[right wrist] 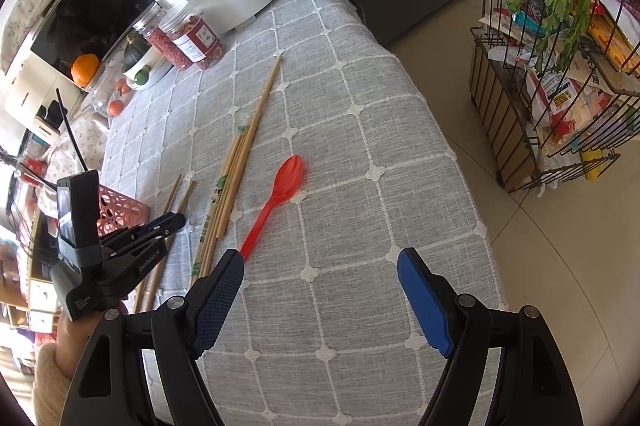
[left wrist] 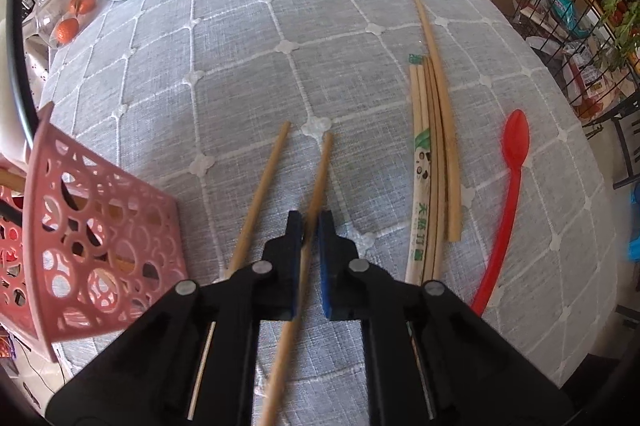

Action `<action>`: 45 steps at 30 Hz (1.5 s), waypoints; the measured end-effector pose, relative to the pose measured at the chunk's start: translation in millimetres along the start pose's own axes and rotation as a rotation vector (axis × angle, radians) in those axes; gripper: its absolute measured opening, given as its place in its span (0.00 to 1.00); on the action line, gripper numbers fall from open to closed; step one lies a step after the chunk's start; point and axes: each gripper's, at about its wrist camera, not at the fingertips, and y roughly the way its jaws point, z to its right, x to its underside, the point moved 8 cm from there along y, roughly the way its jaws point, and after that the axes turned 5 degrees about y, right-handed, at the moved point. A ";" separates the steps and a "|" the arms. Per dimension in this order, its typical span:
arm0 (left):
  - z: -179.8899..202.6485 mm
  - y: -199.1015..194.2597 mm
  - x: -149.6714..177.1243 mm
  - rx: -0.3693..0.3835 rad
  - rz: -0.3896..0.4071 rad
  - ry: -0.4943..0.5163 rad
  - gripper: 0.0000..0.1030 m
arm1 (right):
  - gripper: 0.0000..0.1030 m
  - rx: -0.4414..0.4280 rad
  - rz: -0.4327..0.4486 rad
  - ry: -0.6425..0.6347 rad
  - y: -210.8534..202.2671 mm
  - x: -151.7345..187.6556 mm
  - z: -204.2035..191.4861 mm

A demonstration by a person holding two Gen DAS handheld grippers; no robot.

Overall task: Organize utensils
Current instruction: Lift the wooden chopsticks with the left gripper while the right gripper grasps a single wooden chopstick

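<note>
Left fingers (left wrist: 310, 226) pinching chopstick (left wrist: 320, 169); right fingers (right wrist: 320, 266) spread, spoon (right wrist: 276, 193) just ahead.

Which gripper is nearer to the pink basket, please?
Left. The left gripper, shut on a chopstick, sits right beside the pink basket; the right gripper hangs open farther away, past the red spoon.

Both views evenly lit by soft daylight; no harsh glare noted. Faint, diffuse shadows cast beside chopsticks (left wrist: 316, 193) and red spoon (right wrist: 276, 199) on tablecloth (right wrist: 360, 185). Strong fisheye bending seen at edges, dark vignette in corners. Centre sharp; rim detail softened, window area at far left overexposed.
</note>
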 end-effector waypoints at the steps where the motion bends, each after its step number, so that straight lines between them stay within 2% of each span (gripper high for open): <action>1: 0.2 -1.4 0.1 -0.001 0.002 -0.003 0.06 | 0.78 0.002 0.000 0.001 0.4 -0.2 -0.5; 4: 4.1 -15.9 -1.9 0.009 0.034 -0.003 0.06 | 0.78 0.001 0.006 0.004 -0.5 -0.3 -2.7; 8: 8.6 -53.0 -5.5 0.035 0.118 0.011 0.06 | 0.78 0.003 0.013 -0.006 -0.3 -1.2 -7.3; 17: -12.6 -145.4 18.1 0.097 0.308 0.000 0.06 | 0.78 0.019 0.009 -0.018 12.6 -5.4 -25.4; 22: -35.7 -182.5 34.0 0.112 0.387 -0.011 0.06 | 0.78 0.016 0.009 -0.020 25.6 -8.1 -46.6; 28: -63.4 -208.3 51.9 0.130 0.447 -0.048 0.06 | 0.77 -0.024 -0.026 -0.055 53.6 -4.6 -96.8; 30: -73.8 -217.7 57.6 0.132 0.468 -0.058 0.06 | 0.72 -0.044 -0.031 -0.062 64.0 -3.4 -116.6; 33: -85.4 -228.9 63.5 0.130 0.494 -0.074 0.06 | 0.56 -0.074 -0.042 -0.063 84.7 -1.8 -144.6; 35: -96.6 -230.0 65.6 0.130 0.502 -0.096 0.06 | 0.38 -0.103 -0.069 -0.063 105.2 1.4 -165.2; 37: -105.4 -229.8 68.5 0.134 0.502 -0.115 0.06 | 0.33 -0.124 -0.091 -0.059 121.5 3.8 -181.5; 39: -111.4 -229.5 70.6 0.135 0.502 -0.126 0.06 | 0.33 -0.129 -0.084 -0.060 131.9 2.4 -193.0; 42: -116.7 -228.2 73.4 0.133 0.498 -0.132 0.06 | 0.32 -0.086 -0.065 -0.073 146.7 -0.3 -202.8; 45: -123.2 -224.9 75.5 0.127 0.490 -0.143 0.06 | 0.23 -0.033 -0.035 -0.100 154.0 -1.7 -206.4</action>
